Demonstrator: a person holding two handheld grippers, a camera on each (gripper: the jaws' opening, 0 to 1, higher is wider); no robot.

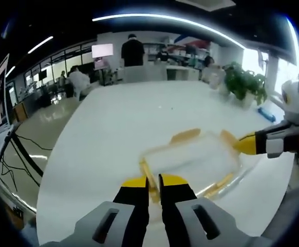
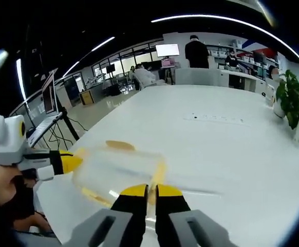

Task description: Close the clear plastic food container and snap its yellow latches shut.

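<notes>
The clear plastic food container (image 1: 190, 159) is resting on the white table (image 1: 124, 128), blurred, its lid down and its yellow latches (image 1: 185, 135) sticking outward. In the left gripper view, the left gripper (image 1: 154, 181) is being held at the container's near edge, jaws drawn to a narrow gap over a latch; whether anything is being pinched cannot be told. In the right gripper view, the right gripper (image 2: 151, 189) is likewise being held narrow at the opposite edge. A potted plant (image 2: 293, 105) is standing at the table's far side.

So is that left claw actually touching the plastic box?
Touching, it seems: in the left gripper view the left gripper's closed fingers meet the near yellow latch of the container, though motion blur softens the edge.
</notes>
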